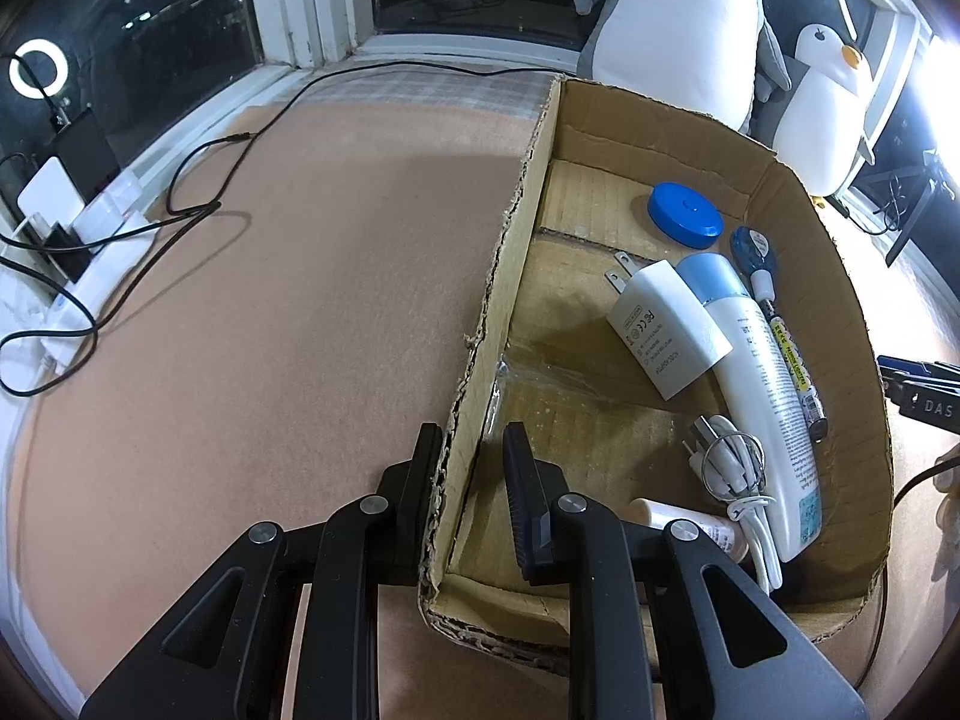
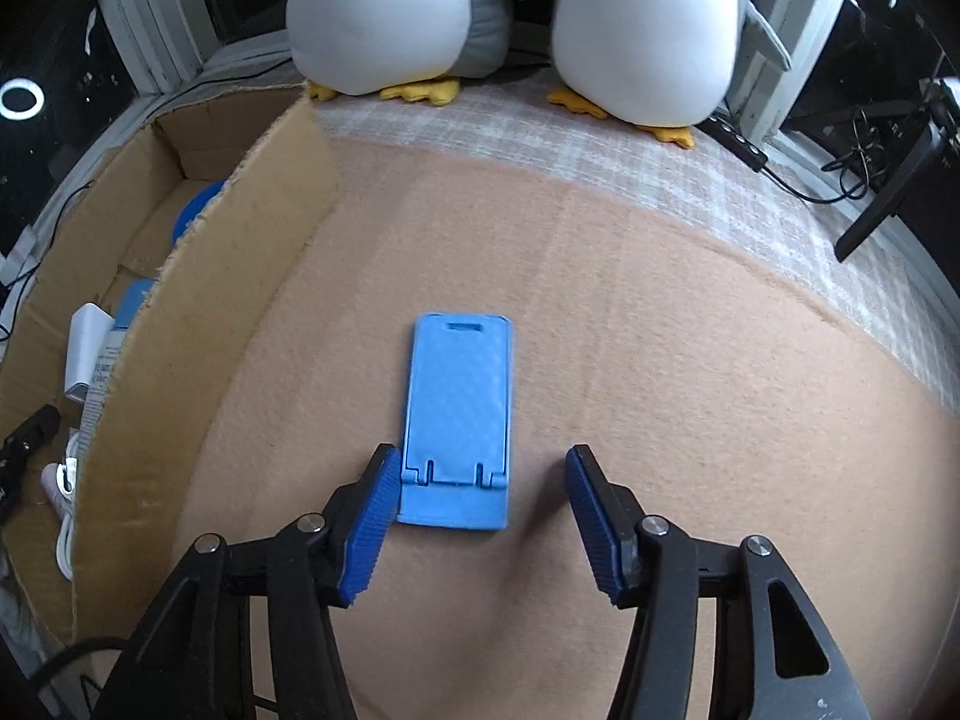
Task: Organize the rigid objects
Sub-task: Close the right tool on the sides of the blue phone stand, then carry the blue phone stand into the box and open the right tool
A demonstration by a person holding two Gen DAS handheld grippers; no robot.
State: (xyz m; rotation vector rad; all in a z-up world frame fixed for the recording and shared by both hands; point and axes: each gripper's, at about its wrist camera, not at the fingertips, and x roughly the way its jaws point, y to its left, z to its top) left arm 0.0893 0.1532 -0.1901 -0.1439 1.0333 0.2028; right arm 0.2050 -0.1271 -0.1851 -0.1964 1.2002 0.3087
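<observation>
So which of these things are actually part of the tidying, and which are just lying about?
Part of the job:
- cardboard box, its wall clamped by the left gripper
- blue phone stand, between the right gripper's open jaws
- white charger, blue lid, white tube, already boxed

Just lying about:
- plush penguins
- black cable
- ring light

Strong fisheye bending at the edges. Glare flared far right of the left fingers [image 1: 429,480]; ring light [image 1: 37,68] reflected upper left. Focus was sharp.

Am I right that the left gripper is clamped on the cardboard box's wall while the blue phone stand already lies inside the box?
Not quite: the blue phone stand lies on the felt outside the cardboard box, as the right wrist view shows. The left gripper does clamp the wall.
</observation>
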